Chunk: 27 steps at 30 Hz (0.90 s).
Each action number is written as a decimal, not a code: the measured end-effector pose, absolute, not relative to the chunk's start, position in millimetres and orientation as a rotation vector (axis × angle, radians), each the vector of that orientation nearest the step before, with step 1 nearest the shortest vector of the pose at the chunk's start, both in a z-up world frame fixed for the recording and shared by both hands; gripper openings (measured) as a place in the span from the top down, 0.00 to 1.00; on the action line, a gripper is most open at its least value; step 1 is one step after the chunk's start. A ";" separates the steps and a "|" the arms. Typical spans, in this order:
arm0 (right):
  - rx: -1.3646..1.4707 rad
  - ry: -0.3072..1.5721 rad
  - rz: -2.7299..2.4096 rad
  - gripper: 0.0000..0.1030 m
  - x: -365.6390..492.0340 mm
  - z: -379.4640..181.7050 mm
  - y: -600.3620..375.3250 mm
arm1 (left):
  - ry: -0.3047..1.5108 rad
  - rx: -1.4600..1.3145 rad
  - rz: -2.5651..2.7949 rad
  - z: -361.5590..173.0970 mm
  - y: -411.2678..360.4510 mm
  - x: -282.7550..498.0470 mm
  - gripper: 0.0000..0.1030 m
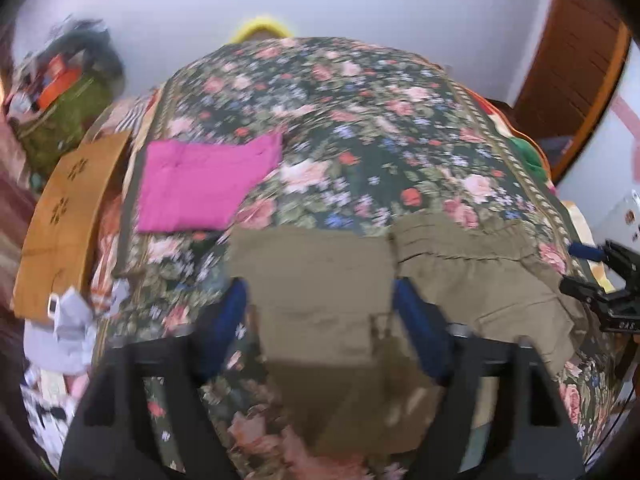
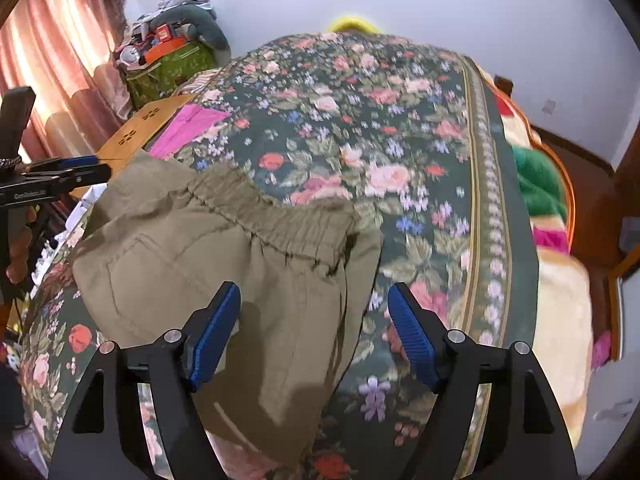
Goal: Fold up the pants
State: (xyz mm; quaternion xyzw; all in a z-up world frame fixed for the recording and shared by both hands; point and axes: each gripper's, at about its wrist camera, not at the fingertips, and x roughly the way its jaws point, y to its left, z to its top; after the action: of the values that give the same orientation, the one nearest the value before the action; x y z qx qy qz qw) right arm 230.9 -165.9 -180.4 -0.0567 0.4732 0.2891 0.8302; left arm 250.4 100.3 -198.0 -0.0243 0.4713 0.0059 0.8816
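Olive-green pants (image 1: 332,280) lie on the floral bedspread (image 1: 340,120), waistband toward the far side. My left gripper (image 1: 320,292) is open, its blue pads on either side of a folded part of the pants, just above the cloth. In the right wrist view the pants (image 2: 224,240) show their gathered elastic waistband (image 2: 272,212) and a pocket seam. My right gripper (image 2: 314,296) is open over the pants' right edge, holding nothing. Each gripper shows at the edge of the other's view: the right gripper (image 1: 600,280), the left gripper (image 2: 56,176).
A folded magenta garment (image 1: 208,180) lies on the bed's left part. A wooden board (image 1: 68,220) and a cluttered green box (image 2: 168,64) stand to the left. Blankets (image 2: 536,184) hang at the bed's right edge. A yellow object (image 2: 352,24) sits at the far end.
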 end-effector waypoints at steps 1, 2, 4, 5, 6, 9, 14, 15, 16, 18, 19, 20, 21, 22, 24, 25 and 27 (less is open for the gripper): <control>-0.110 1.023 0.609 0.29 231.4 -185.6 -166.5 | 0.995 -0.085 0.021 -203.1 109.6 248.2 0.15; -0.101 1.045 0.604 0.29 232.2 -191.5 -168.0 | 1.006 -0.102 0.024 -206.8 114.2 247.0 0.15; -0.080 1.090 0.596 0.29 233.2 -202.9 -170.3 | 1.066 -0.146 0.034 -222.9 126.8 247.0 0.15; -0.062 1.107 0.598 0.29 233.6 -207.5 -171.6 | 1.087 -0.162 0.034 -229.4 130.7 247.1 0.15; -0.037 1.121 0.603 0.29 234.9 -211.6 -173.2 | 1.101 -0.171 0.035 -234.6 131.8 246.5 0.15; 0.032 1.149 0.607 0.29 240.8 -216.8 -177.4 | 1.140 -0.196 0.023 -250.6 134.3 247.3 0.15; 0.069 1.170 0.625 0.28 248.3 -222.1 -174.0 | 1.173 -0.260 -0.064 -264.4 127.9 255.1 0.22; 0.072 1.175 0.633 0.28 250.6 -223.3 -171.9 | 1.170 -0.258 -0.067 -264.2 126.4 256.4 0.24; 0.075 1.180 0.638 0.28 252.3 -224.2 -171.0 | 1.164 -0.249 -0.075 -263.6 123.0 258.8 0.29; 0.078 1.187 0.651 0.29 255.3 -226.0 -168.9 | 1.155 -0.236 -0.085 -261.8 119.7 261.8 0.37; 0.072 1.189 0.658 0.34 256.1 -226.7 -167.0 | 1.154 -0.233 -0.098 -261.3 116.7 263.8 0.44; 0.069 1.192 0.668 0.37 257.1 -227.4 -164.8 | 1.157 -0.237 -0.106 -261.7 116.6 266.4 0.48; 0.066 1.194 0.668 0.38 258.0 -228.1 -163.0 | 1.161 -0.250 -0.121 -262.0 115.6 268.2 0.56; 0.062 1.193 0.667 0.41 259.2 -228.7 -161.4 | 1.161 -0.255 -0.125 -261.5 115.8 269.7 0.62; 0.070 1.200 0.665 0.47 263.0 -229.6 -160.4 | 1.158 -0.238 -0.115 -259.3 114.9 271.5 0.69; 0.067 1.203 0.661 0.56 265.1 -229.6 -160.1 | 1.153 -0.226 -0.108 -257.9 114.2 271.8 0.74; 0.052 1.206 0.653 0.69 268.8 -228.8 -159.9 | 1.140 -0.205 -0.098 -254.4 113.5 270.9 0.79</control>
State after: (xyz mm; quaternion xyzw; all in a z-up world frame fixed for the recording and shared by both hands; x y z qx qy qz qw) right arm 268.8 -159.9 -228.8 0.0240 0.5568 0.3013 0.7737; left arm 270.9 113.5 -254.4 -0.0967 0.5385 -0.0464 0.8358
